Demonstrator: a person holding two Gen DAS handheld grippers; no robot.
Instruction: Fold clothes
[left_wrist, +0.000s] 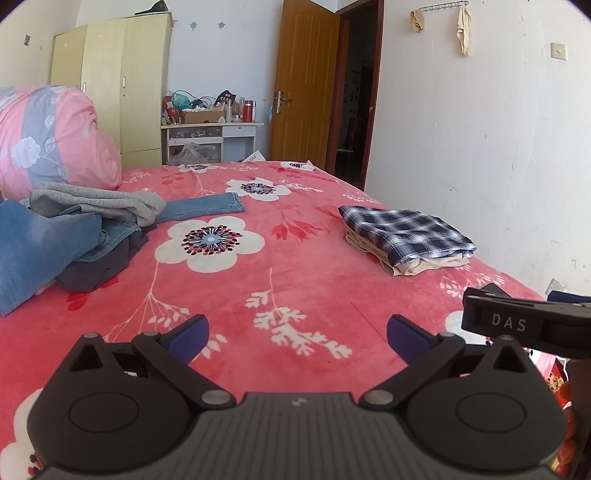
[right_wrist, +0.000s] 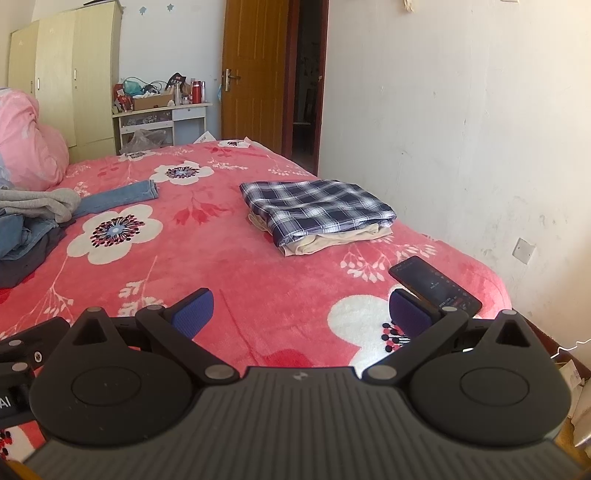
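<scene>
A: What is seen from the left wrist view?

B: The left tongs (left_wrist: 297, 334) are held wide apart, and nothing is gripped between them. They are held above the bed (left_wrist: 314, 288), over a bare red part of it. The pile of unfolded clothes (left_wrist: 74, 232) is found ahead and to the left. It is made of blue jeans, a grey top and something dark at the bottom. One jeans leg (left_wrist: 207, 206) is stretched out from the pile toward the right, so its long line runs across the bed. The folded stack (left_wrist: 406, 232), with a checked shirt on top, is set ahead and to the right, well apart from the pile.

A: And from the right wrist view?

B: The right tongs (right_wrist: 302, 314) are also spread wide, and nothing is held in them. The same pile of unfolded clothes (right_wrist: 29, 229) is seen far off at the left edge. The jeans leg (right_wrist: 122, 195) points in toward the middle of the bed. The folded stack (right_wrist: 317, 214) lies almost straight ahead. A phone (right_wrist: 436, 286) is lying on the bed just beside the right fingertip.

A: Which tongs are nearer to the pile?

B: The left tongs are judged to be nearer, since the pile lies on the left side in both views. The pile would likely be reached first from there, and the jeans leg could be met by the right tongs.
</scene>
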